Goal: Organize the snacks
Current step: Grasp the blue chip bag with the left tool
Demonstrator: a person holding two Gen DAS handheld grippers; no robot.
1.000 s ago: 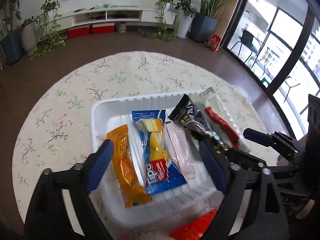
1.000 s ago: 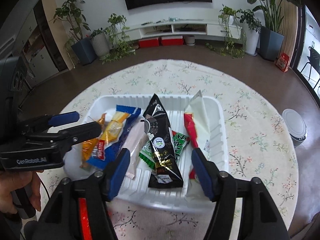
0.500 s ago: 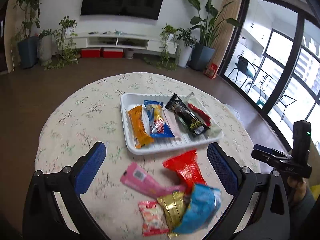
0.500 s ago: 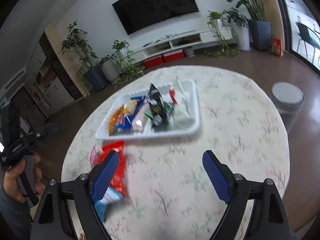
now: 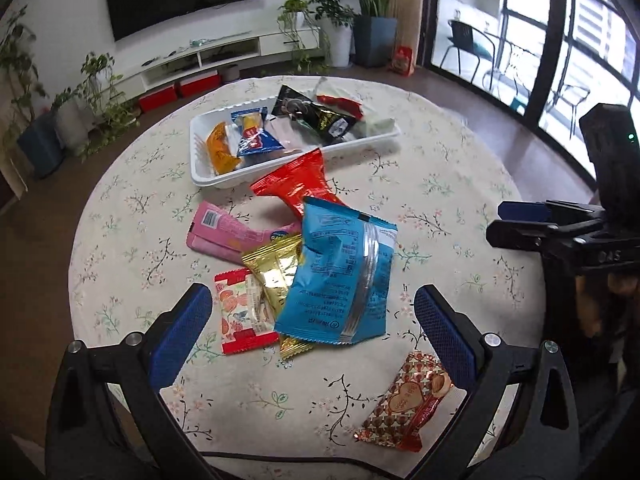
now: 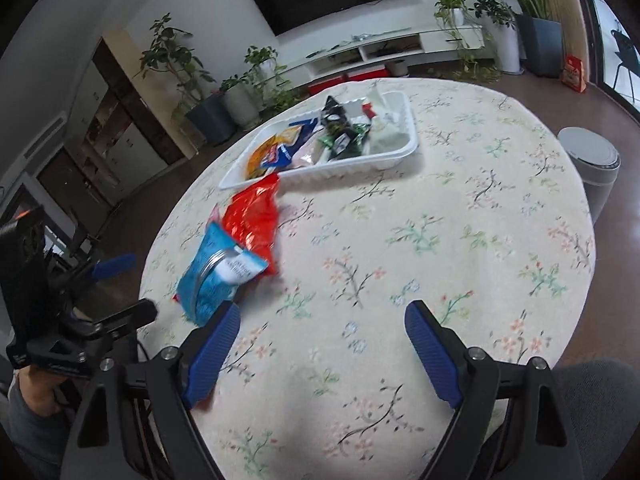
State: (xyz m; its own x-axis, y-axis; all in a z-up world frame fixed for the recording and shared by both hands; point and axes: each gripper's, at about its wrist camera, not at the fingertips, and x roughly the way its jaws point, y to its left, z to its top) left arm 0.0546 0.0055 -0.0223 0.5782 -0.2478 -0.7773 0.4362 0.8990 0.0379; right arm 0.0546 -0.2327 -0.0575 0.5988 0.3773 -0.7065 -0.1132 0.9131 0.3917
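Observation:
A white tray [image 5: 208, 178] holding several snack packets stands at the far side of the round table; it also shows in the right wrist view [image 6: 396, 158]. Loose snacks lie in front of it: a red bag [image 5: 298, 188], a pink packet [image 5: 224, 234], a blue bag [image 5: 340, 276], a gold packet [image 5: 274, 272], a red-and-white packet [image 5: 240, 312] and a heart-print packet [image 5: 408, 400]. My left gripper [image 5: 312, 328] is open and empty, just before the blue bag. My right gripper [image 6: 320, 344] is open and empty above bare cloth, right of the blue bag [image 6: 216, 272] and the red bag [image 6: 254, 220].
The table has a floral cloth [image 6: 440, 240]. A grey bin [image 6: 592, 168] stands on the floor at the right. A TV unit [image 5: 208, 56], potted plants and windows lie beyond. The right gripper shows at the right in the left wrist view [image 5: 520, 224].
Both grippers have pulled back from over the tray toward the near table edge. The loose snacks have come into view. Both stayed open and empty.

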